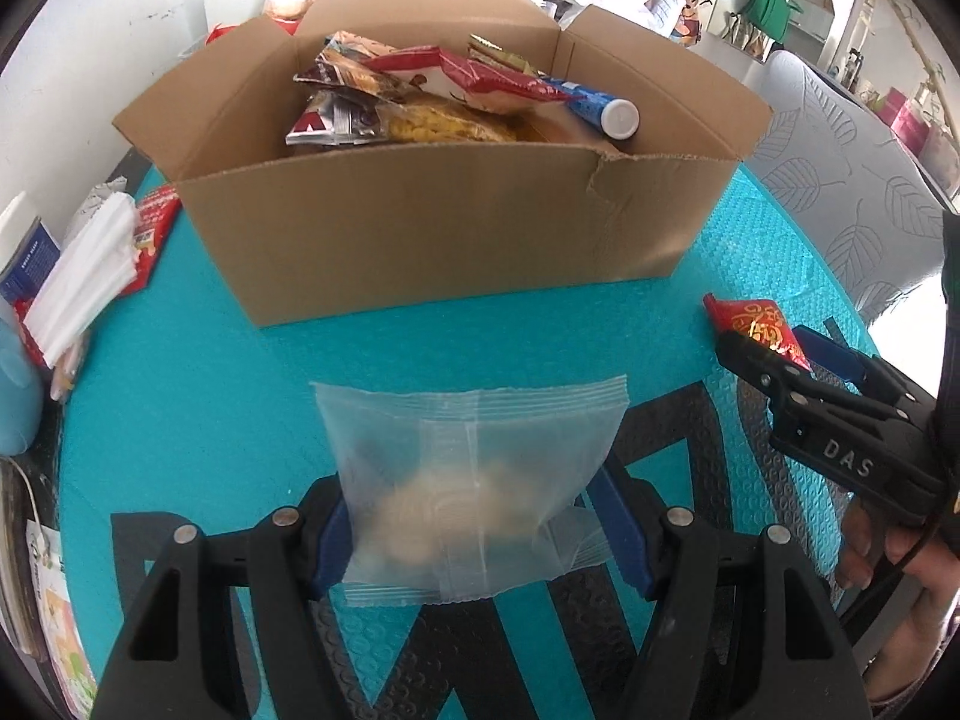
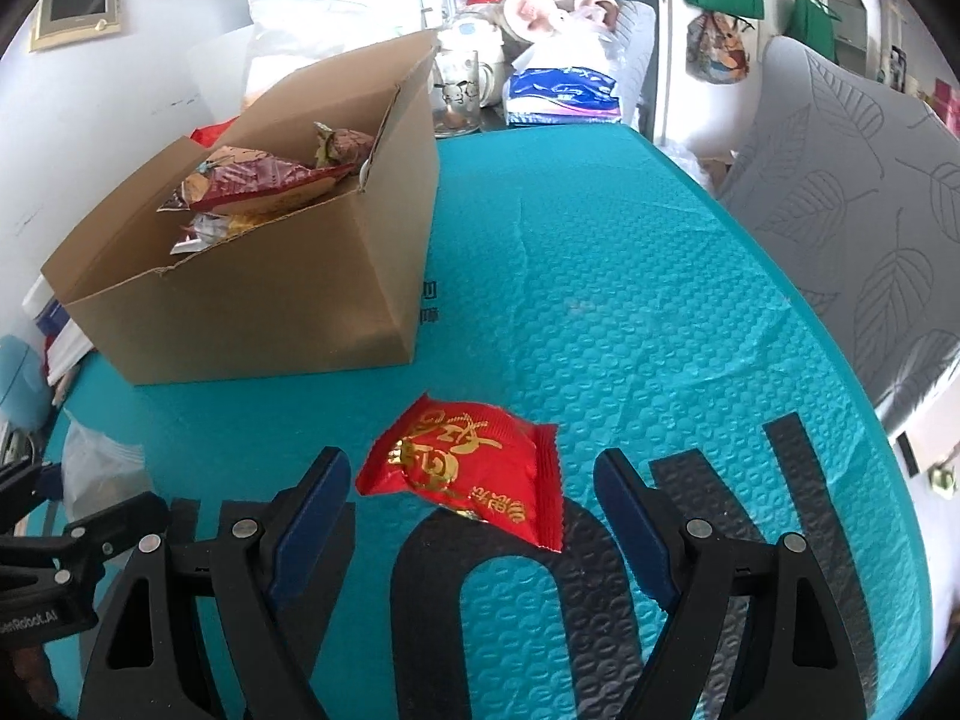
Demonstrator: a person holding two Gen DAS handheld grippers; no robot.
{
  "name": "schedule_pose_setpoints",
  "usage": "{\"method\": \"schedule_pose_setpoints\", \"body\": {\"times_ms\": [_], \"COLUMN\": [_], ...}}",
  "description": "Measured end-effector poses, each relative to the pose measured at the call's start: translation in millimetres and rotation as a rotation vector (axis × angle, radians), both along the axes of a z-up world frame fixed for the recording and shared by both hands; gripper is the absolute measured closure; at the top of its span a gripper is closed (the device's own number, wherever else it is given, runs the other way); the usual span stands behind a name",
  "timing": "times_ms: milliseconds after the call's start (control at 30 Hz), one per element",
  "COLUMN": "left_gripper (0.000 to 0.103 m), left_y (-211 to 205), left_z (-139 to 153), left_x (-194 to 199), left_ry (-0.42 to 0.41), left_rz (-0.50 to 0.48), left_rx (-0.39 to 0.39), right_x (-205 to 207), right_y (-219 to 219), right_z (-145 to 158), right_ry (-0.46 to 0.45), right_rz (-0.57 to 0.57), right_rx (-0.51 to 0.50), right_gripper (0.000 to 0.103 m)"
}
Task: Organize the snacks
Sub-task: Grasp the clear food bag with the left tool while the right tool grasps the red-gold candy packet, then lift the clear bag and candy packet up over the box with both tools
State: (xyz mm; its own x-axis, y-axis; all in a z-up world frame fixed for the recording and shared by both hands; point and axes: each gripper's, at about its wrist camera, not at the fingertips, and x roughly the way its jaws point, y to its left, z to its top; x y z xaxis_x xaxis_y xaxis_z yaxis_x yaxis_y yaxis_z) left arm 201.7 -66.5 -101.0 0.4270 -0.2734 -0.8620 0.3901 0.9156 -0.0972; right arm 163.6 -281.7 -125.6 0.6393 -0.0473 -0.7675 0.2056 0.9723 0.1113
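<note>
While my left gripper (image 1: 474, 534) clamps clear packet (image 1: 468, 480), right gripper (image 2: 474, 516) open over red packet (image 2: 468, 468), cardboard box (image 1: 432, 228) toward table's far edge.

The frosted packet (image 1: 474, 492) blurs its pale contents. The box's (image 1: 432, 228) near wall hides the lower snacks. The picture's edge crops the right claw's (image 1: 774, 354) hand (image 1: 900, 618).
</note>
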Motion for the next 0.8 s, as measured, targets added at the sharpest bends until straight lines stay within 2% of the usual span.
{"method": "schedule_pose_setpoints", "body": {"times_ms": [100,167,333,633,800], "left_gripper": [0.034,0.034,0.034,0.034,0.034], "left_y": [-2.3,-5.5,-7.2,3.6,3.0], "left_z": [-2.2,-2.7,-7.2,-6.6,0.4], "left_x": [-1.3,-2.5,-8.0,-18.7,-25.7], "left_ry": [-0.007,-0.013,0.004,0.004,-0.03], "left_rz": [0.007,-0.005,-0.021,-0.023,-0.013], "left_rx": [0.024,0.042,0.029,0.016,0.014], "right_x": [4.2,7.9,6.4,-21.6,-36.6], "right_y": [-1.0,1.4,2.5,5.0,17.7], "right_z": [-2.4,-4.6,-3.2,4.3,13.6], "right_ry": [-0.017,-0.006,-0.02,-0.073,-0.083], "right_rz": [0.002,0.013,0.019,0.051,0.099], "right_rx": [0.018,-0.005,0.005,0.056,0.054], "right_gripper": [0.019,0.033,0.051,0.054,0.054]}}
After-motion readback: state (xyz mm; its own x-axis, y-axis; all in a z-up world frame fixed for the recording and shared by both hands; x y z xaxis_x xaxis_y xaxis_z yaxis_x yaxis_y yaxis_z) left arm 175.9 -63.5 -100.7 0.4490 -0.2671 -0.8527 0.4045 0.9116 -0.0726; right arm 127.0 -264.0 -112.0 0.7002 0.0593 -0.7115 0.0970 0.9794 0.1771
